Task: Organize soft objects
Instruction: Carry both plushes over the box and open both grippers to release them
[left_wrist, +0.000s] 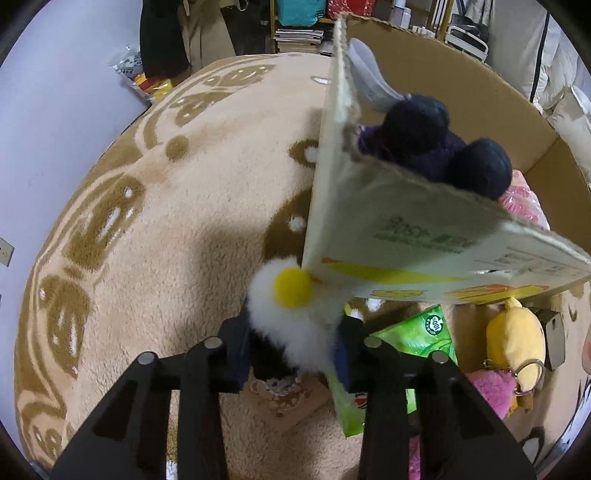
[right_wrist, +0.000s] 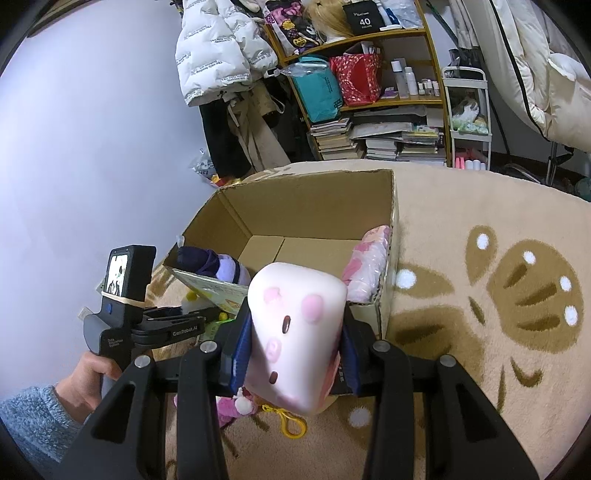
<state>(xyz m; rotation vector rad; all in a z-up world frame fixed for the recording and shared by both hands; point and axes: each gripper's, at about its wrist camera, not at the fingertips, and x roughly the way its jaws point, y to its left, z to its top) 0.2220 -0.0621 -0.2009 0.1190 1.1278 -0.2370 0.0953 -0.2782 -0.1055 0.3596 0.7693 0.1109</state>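
My left gripper (left_wrist: 295, 332) is shut on a white fluffy plush with a yellow pompom (left_wrist: 291, 291), held at the near corner of the open cardboard box (left_wrist: 369, 206). A dark navy plush (left_wrist: 436, 144) and a pink packet (left_wrist: 524, 203) lie inside the box. My right gripper (right_wrist: 295, 339) is shut on a pale pink squishy toy (right_wrist: 295, 332) with pink spots, held in front of the box (right_wrist: 314, 206). The left gripper (right_wrist: 173, 321) shows at the box's left corner.
A green tissue pack (left_wrist: 424, 339), a yellow plush keychain (left_wrist: 517, 339) and a pink plush (left_wrist: 491, 387) lie on the beige patterned rug (left_wrist: 166, 221) by the box. A yellow clip (right_wrist: 291, 421) lies below the right gripper. Shelves (right_wrist: 369, 92) with books stand behind.
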